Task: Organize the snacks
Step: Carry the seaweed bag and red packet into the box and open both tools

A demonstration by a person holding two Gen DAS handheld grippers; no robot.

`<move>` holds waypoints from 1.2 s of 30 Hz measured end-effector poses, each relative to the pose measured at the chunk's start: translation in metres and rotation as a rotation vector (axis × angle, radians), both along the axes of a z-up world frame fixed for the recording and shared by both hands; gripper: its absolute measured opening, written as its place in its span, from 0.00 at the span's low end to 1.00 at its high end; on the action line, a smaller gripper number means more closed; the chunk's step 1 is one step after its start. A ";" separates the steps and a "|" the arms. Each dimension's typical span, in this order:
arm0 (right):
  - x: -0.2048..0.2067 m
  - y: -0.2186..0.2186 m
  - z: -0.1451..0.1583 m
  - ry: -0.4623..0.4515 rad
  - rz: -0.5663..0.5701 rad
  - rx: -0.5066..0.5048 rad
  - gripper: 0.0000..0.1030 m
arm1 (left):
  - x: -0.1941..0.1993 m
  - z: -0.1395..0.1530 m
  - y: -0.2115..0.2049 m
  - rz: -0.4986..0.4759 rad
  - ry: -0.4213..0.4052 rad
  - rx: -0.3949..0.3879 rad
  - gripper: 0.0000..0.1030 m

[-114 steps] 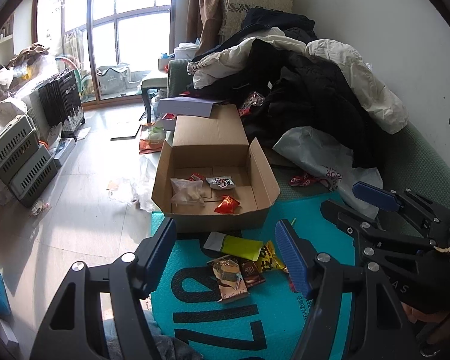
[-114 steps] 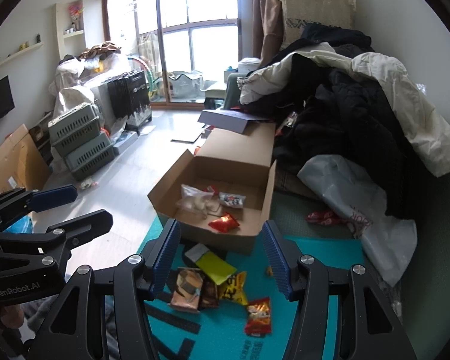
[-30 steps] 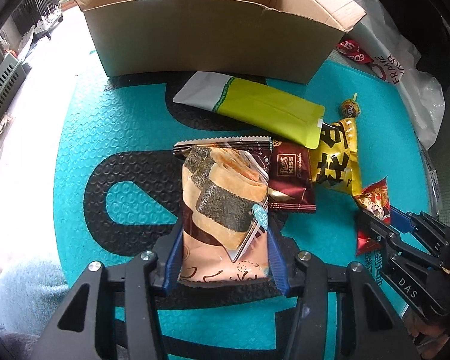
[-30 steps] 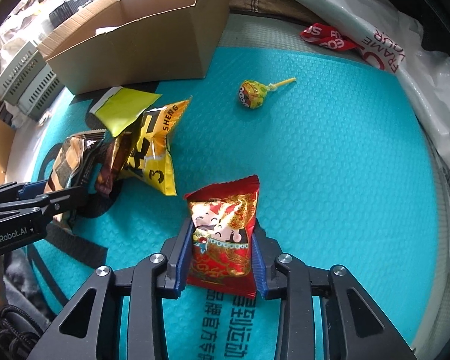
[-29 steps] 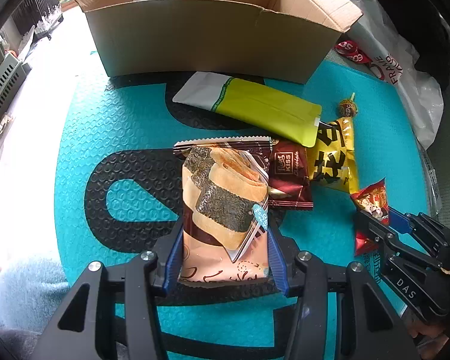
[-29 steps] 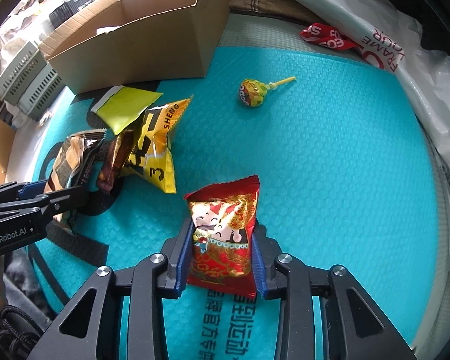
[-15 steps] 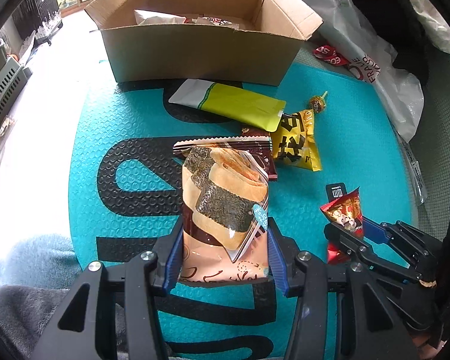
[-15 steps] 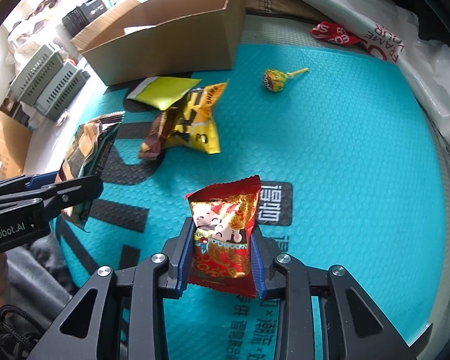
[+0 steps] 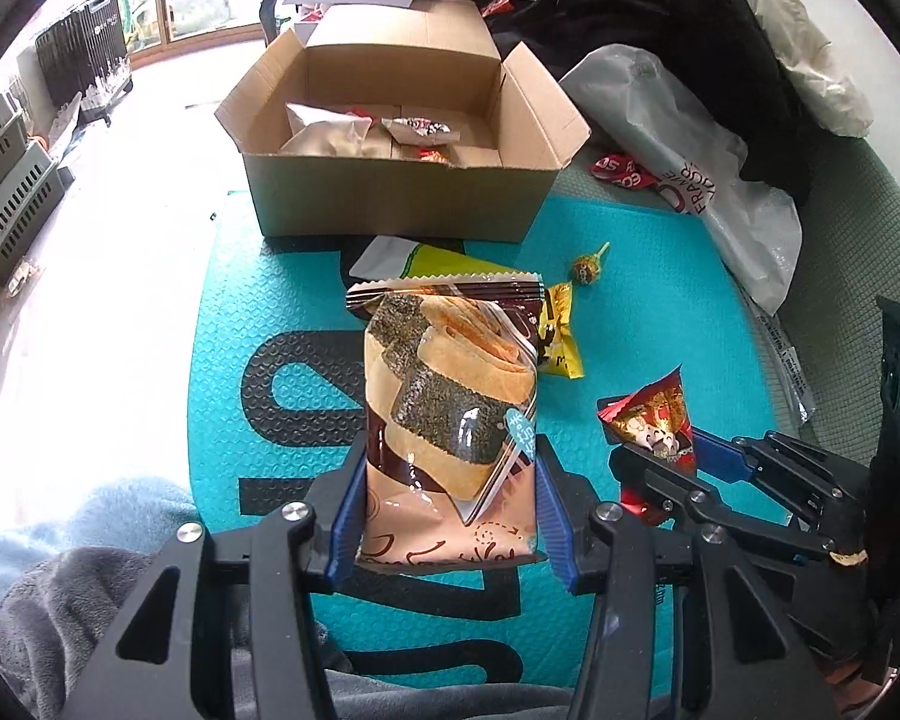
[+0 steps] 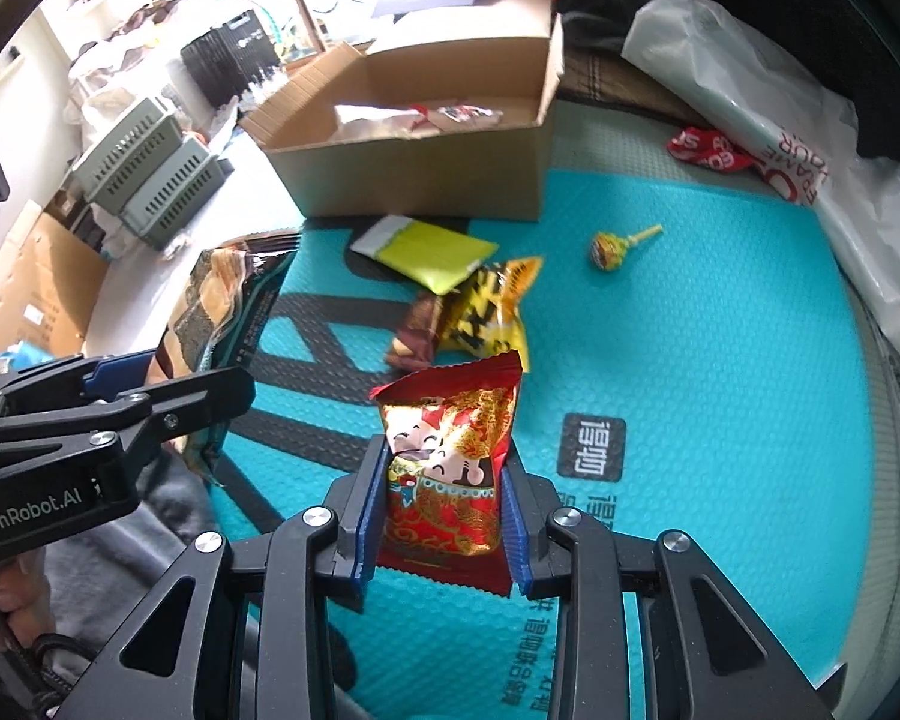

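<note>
Snacks [image 10: 468,306] litter the mat (each claw [image 9: 450,504] [image 10: 444,510] grips a packet) before the box [image 9: 390,198].

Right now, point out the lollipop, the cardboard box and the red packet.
lollipop [image 10: 607,251], right wrist view, on its wrapped head
cardboard box [image 9: 390,198], left wrist view, on its front wall
red packet [image 10: 447,468], right wrist view, on its printed front

Each black hand-held gripper [image 10: 441,516] has blue ribbed pads [image 10: 369,510], silver screws and white "GenRobot.AI" lettering.
</note>
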State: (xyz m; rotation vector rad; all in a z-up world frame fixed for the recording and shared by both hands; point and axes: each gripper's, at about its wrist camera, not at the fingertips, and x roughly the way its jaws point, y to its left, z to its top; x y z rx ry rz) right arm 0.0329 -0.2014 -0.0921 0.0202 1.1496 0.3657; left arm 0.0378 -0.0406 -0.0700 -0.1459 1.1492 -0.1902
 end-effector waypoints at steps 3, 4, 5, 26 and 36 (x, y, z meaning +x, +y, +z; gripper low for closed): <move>0.005 0.003 0.016 -0.021 0.004 0.009 0.32 | 0.001 0.018 0.003 -0.003 -0.040 0.001 0.47; 0.007 0.005 0.023 -0.036 0.008 0.011 0.32 | 0.002 0.025 0.005 -0.003 -0.057 -0.006 0.47; 0.009 0.006 0.029 -0.054 0.015 0.012 0.32 | 0.004 0.032 0.006 -0.001 -0.074 -0.014 0.47; 0.104 0.039 0.147 -0.339 0.132 0.021 0.32 | 0.104 0.131 0.039 0.045 -0.290 -0.017 0.47; 0.180 0.051 0.157 -0.390 0.153 0.015 0.32 | 0.180 0.131 0.053 0.067 -0.308 -0.016 0.47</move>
